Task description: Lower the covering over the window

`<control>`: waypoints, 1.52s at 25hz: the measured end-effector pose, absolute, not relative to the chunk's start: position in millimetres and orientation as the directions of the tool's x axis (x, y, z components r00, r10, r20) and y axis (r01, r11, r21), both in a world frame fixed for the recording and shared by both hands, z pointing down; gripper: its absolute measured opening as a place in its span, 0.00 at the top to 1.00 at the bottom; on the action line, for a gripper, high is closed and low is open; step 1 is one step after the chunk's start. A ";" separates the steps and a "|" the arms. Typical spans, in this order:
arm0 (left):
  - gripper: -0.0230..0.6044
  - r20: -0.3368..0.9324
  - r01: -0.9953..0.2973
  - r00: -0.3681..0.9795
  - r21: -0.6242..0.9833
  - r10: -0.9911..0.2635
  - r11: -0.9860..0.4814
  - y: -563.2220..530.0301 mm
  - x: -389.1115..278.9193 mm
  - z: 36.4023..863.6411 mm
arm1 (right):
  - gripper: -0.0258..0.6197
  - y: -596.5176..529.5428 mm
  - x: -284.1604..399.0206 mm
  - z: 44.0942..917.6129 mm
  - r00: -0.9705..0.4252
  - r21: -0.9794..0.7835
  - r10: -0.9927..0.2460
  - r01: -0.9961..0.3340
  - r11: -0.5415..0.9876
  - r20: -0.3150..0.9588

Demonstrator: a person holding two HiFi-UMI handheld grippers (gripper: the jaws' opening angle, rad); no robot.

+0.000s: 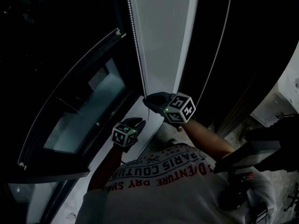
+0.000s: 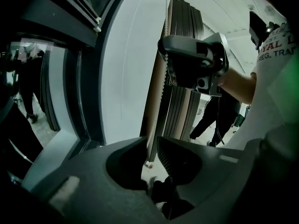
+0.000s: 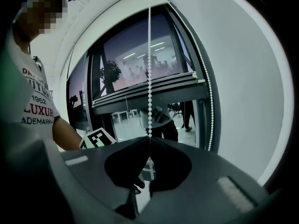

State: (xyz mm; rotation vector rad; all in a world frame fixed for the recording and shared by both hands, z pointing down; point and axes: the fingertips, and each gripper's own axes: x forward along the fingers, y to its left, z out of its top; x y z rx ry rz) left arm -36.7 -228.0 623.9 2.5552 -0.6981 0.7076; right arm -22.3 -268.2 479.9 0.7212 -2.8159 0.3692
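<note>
The right tool [image 3: 150, 140] was clamped shut on the white beaded chain [image 3: 149, 73]. Its two jaws met on the strand, which rose straight up from the tips. The loop's other strand [image 3: 206, 87] hung free to the right of that tool, just beside the edge of a plain white wall panel [image 3: 247, 87]. The wall closed off that side and left little room to swing. Ahead of and above the tips stood the dark metal window frame [image 3: 93, 92] with a horizontal bar across it. The glass [image 3: 140, 55] above the bar showed uncovered, and the covering itself could not be made out in any view. To the left of the right tool the way lay open.

The left tool [image 2: 150, 141] sat lower than the right one and nearer the person, its jaws apart with a narrow gap. The chain's lower run appeared to drop into that gap with neither pad pressing it. To its right leaned a stack of dark flat panels [image 2: 184, 106]. To its left ran the dark frame, and beneath it lay a pale sill [image 1: 150, 125]. Further left, a hinged glass sash [image 1: 70, 101] stood tilted away from the frame.

A bare right forearm [image 1: 205, 136] reached forward from a white printed T-shirt [image 1: 163, 181] to the right tool, which pointed slightly downward. The left tool pointed more steeply down, close in front of the shirt.
</note>
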 end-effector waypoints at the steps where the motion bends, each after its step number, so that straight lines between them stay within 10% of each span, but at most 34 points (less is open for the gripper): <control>1: 0.84 0.553 -0.562 0.749 0.238 -0.365 -0.792 -229.4 -40.2 620.3 | 0.94 -268.9 -21.6 480.1 -0.856 -0.187 -0.444 -0.497 0.847 0.264; 16: 0.76 0.138 -0.512 0.857 0.120 -0.496 -0.851 -318.0 -12.5 365.8 | 0.94 -291.9 -3.2 484.9 -0.856 -0.215 -0.454 -0.505 0.836 0.245; 38: 0.93 0.087 -0.475 0.880 0.093 -0.468 -0.875 -333.2 26.9 302.9 | 0.95 -292.4 -1.2 490.0 -0.868 -0.226 -0.430 -0.483 0.846 0.248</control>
